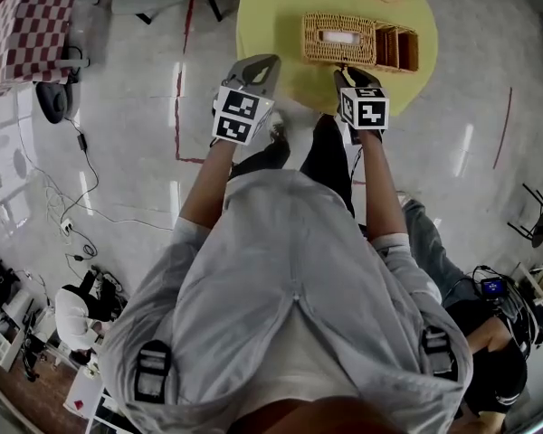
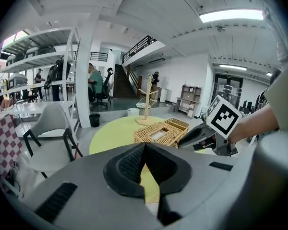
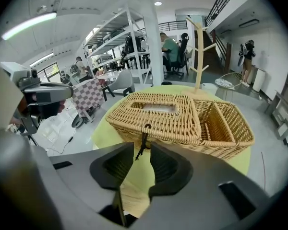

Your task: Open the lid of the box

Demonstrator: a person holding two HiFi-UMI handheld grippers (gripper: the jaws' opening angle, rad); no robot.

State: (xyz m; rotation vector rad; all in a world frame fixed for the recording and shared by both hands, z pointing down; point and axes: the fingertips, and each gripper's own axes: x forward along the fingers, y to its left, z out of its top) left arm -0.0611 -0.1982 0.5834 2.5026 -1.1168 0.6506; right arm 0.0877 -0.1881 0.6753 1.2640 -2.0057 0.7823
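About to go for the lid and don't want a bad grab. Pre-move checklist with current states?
1. Lid down flat on wicker box: ok.
2. Right hand-held gripper open, nothing between its pads: ok.
3. Its gap lined up with the dark latch cord: ok.
4. Cord inside the jaws: not ok, it hangs beyond the tips.
5. Left hand-held gripper shut, apart from the box: ok.
6. Cord fastened or loose: cannot tell.

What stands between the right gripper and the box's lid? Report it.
Nothing visible does. The right gripper, open, faces the wicker box, its fingers lined up on the dark cord loop at the front edge of the lid.
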